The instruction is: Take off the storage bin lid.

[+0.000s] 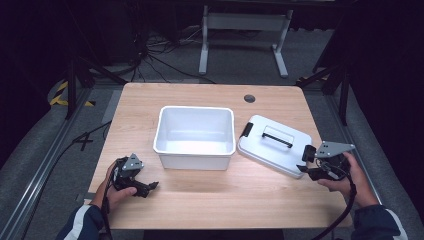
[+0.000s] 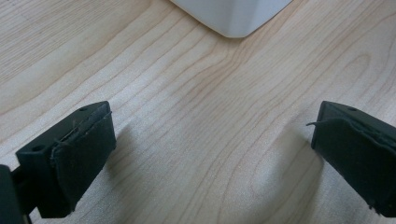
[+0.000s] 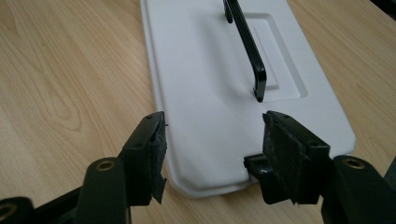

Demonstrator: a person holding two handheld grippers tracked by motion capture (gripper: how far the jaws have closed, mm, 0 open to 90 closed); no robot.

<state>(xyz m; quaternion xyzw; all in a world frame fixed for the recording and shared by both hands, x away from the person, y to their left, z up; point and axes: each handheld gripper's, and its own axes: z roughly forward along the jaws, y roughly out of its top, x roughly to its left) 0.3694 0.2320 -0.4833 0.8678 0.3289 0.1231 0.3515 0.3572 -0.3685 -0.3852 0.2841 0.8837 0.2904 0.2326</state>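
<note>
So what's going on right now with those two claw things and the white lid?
Left gripper open, over bare table. Right gripper open, jaws at lid near end, not gripping. Bin beside lid. Nothing in the way.

1. I can read one mark: a large dark "4" on the grey floor (image 1: 82, 141), left of the table (image 1: 210, 195).
2. I find no lettering, label or brand on the white bin (image 1: 194, 150) or its lid (image 1: 272, 150).
</note>
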